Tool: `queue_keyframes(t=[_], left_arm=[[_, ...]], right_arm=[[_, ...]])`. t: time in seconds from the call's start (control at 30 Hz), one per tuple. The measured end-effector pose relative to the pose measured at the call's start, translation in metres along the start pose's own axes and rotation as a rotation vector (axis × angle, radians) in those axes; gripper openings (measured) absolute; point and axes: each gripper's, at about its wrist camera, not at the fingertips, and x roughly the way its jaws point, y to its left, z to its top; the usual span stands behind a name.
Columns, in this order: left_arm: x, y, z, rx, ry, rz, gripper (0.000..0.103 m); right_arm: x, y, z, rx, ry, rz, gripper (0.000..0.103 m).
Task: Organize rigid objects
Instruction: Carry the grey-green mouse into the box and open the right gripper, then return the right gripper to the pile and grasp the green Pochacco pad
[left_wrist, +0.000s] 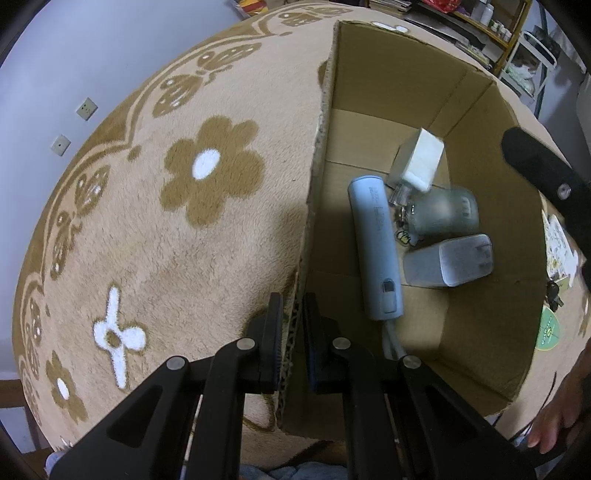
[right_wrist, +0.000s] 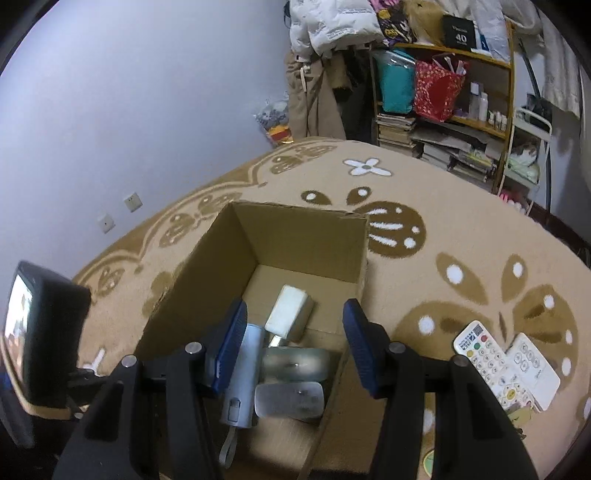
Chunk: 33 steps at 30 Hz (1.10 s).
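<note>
Pinching the cardboard box (left_wrist: 369, 92) wall, the left gripper (left_wrist: 292, 314) is pressed together; the right gripper (right_wrist: 293, 332) hangs spread above the light-blue tube (right_wrist: 240, 376) inside.

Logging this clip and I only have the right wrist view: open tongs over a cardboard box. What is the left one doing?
Observer: The left tongs are shut on the cardboard box, pinching its near-left wall at the rim.
Operator: Anything in the box that I can't make out?
Observer: Between the blue cylindrical device and the frosted oval item lies a small tangle, perhaps keys; it is too blurred to be sure.
Operator: Anything left outside the box?
Observer: Beyond your two remotes, a green round tag lies by the box's right wall.
</note>
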Motion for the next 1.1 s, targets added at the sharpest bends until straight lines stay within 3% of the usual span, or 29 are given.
queue_keyframes(t=[0.1,0.17,0.37,0.63,0.8,1.1], left_arm=[[0.001,0.000,0.000,0.003,0.000,0.002,0.009],[0.001,0.000,0.000,0.001,0.000,0.000,0.009],[0.000,-0.001,0.000,0.008,-0.003,0.007,0.009],[-0.003,-0.001,-0.001,0.003,-0.008,0.007,0.009],[-0.003,-0.001,0.000,-0.001,-0.007,0.002,0.009],[-0.003,-0.001,-0.001,0.004,-0.008,0.006,0.009]], right_arm=[[-0.009,-0.006,0.003,0.021,-0.011,0.002,0.063],[-0.019,-0.009,0.005,0.018,-0.025,-0.023,0.081],[-0.041,-0.027,0.011,0.019,-0.036,-0.081,0.103],[-0.063,-0.052,0.012,-0.089,0.025,-0.150,0.103],[-0.074,-0.074,0.008,-0.074,0.060,-0.184,0.103],[-0.079,-0.112,-0.028,-0.115,0.185,-0.269,0.103]])
